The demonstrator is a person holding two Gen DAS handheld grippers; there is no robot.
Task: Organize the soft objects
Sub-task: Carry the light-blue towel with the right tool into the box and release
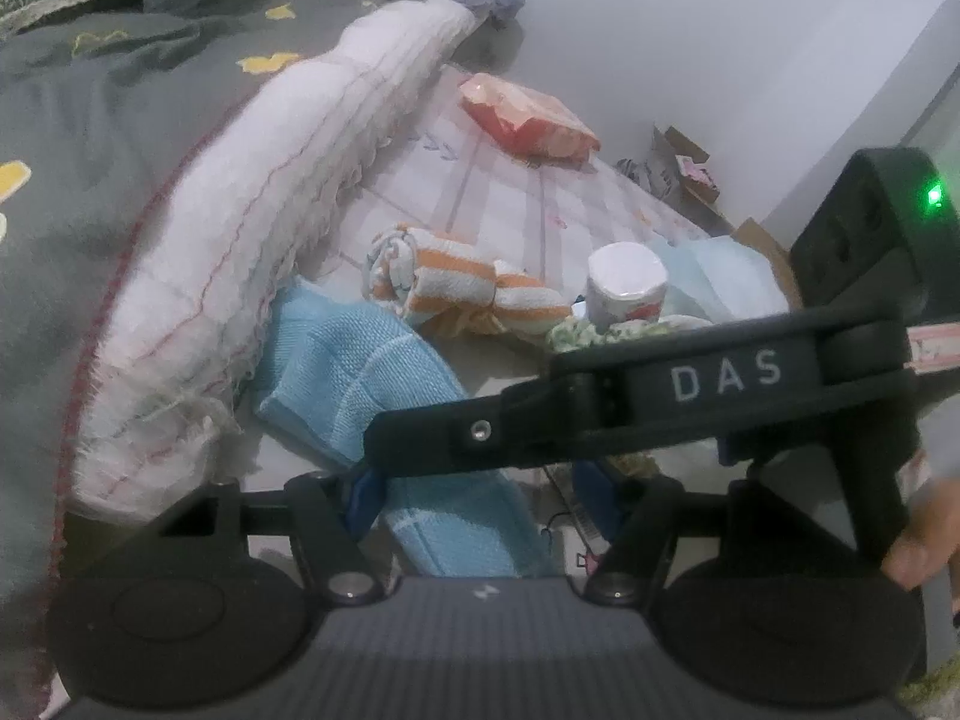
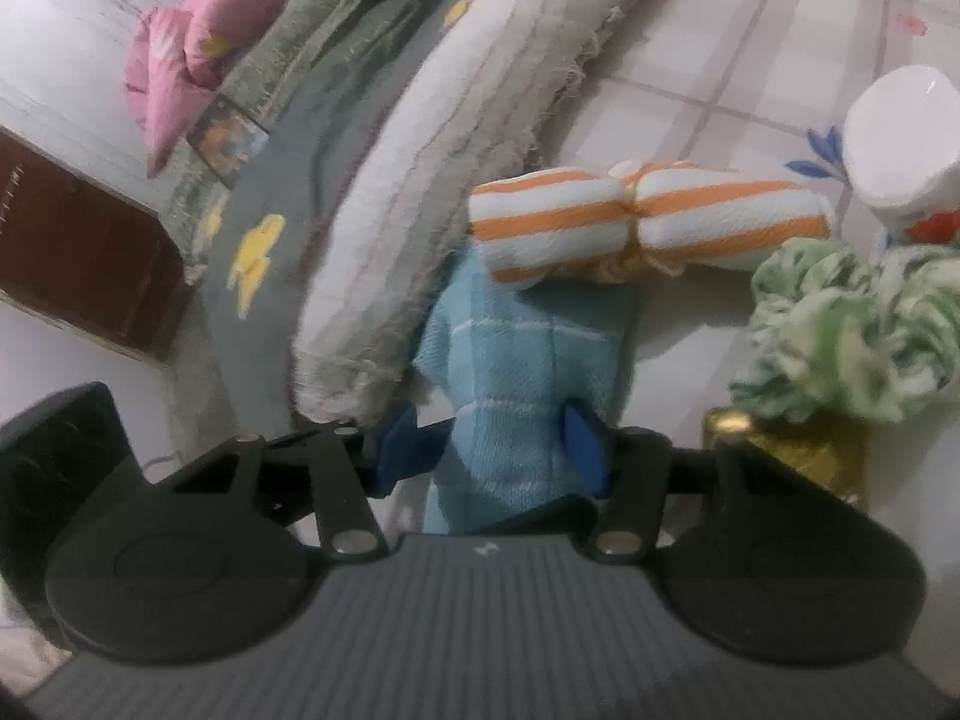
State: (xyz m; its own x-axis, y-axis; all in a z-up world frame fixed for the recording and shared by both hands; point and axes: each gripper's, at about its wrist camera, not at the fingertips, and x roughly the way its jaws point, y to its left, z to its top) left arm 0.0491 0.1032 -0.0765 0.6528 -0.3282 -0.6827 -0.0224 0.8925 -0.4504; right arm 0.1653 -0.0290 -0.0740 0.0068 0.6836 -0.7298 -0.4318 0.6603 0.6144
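Note:
A light blue knitted cloth [image 1: 354, 372] lies on the bed beside a long white bolster [image 1: 252, 252]. It also shows in the right wrist view [image 2: 522, 360]. My right gripper [image 2: 498, 450] has its blue pads on both sides of the cloth's near end and seems to pinch it. My left gripper [image 1: 474, 504] is open over the same cloth, and the other gripper's black body [image 1: 660, 402] crosses in front of it. An orange-striped rolled towel [image 2: 636, 222] lies just beyond; it also shows in the left wrist view [image 1: 444, 282].
A white roll [image 2: 894, 144] and a green-white fluffy cloth [image 2: 840, 324] lie at the right. A gold item [image 2: 798, 450] is below it. An orange packet [image 1: 528, 114] lies farther on the sheet. A grey blanket [image 1: 90, 150] covers the left. A pink pillow [image 2: 198, 42] is far back.

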